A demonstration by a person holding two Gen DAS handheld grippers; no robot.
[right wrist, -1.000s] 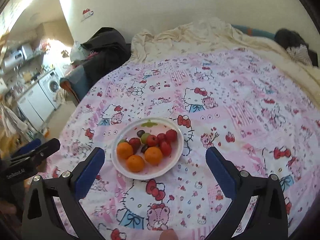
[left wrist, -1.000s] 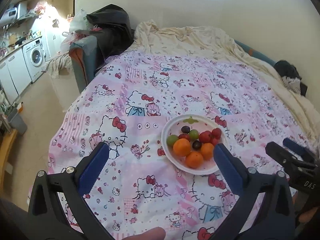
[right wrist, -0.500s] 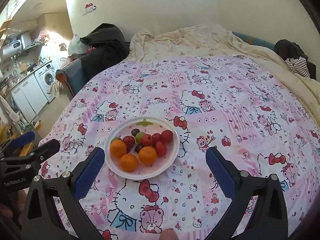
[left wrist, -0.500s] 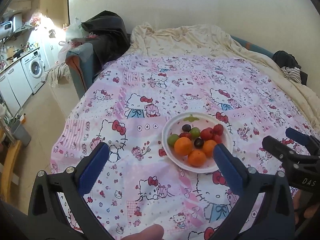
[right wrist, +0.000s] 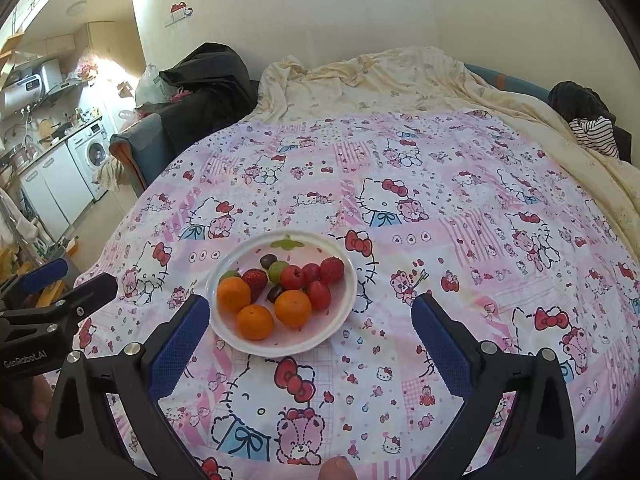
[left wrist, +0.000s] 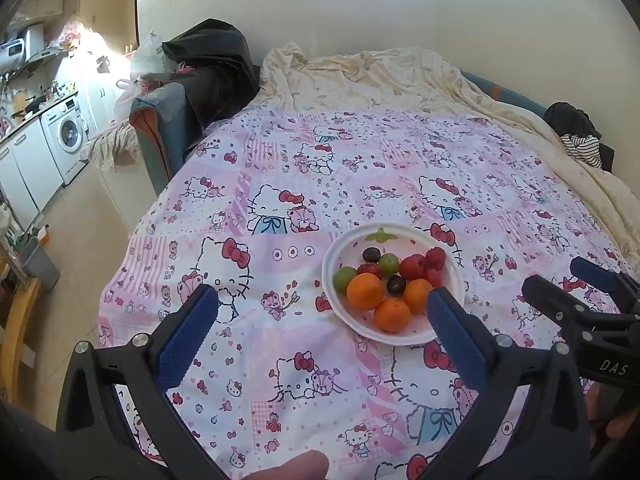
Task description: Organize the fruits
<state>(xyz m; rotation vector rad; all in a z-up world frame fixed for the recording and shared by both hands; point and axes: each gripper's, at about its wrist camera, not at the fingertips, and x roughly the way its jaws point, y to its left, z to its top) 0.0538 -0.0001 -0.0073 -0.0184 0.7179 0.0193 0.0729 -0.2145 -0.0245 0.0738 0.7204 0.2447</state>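
A white plate [left wrist: 332,252] [right wrist: 344,308] rests on the pink cartoon-print bedspread [left wrist: 360,168] [right wrist: 460,220]. It carries three oranges [left wrist: 364,291] [right wrist: 254,322], green grapes [left wrist: 389,263] [right wrist: 278,271], dark grapes [left wrist: 371,255] [right wrist: 268,260] and red strawberries and cherries [left wrist: 412,266] [right wrist: 331,269]. My left gripper [left wrist: 318,312] is open above the bedspread, its right finger beside the plate's near right rim. My right gripper [right wrist: 310,320] is open too, hovering short of the plate with nothing between its blue pads. Each gripper shows at the edge of the other's view.
A cream blanket [left wrist: 380,76] [right wrist: 380,84] is bunched at the far end of the bed. A dark bag on a blue armchair [left wrist: 168,120] [right wrist: 144,140] stands at the left. Striped clothing [left wrist: 580,148] [right wrist: 596,136] lies far right. Kitchen units with a washing machine [left wrist: 66,136] lie beyond the bed's left edge.
Both grippers have tilted and drawn back slightly, so the plate sits a little lower and nearer in each view. Both stay open and nothing has been picked up.
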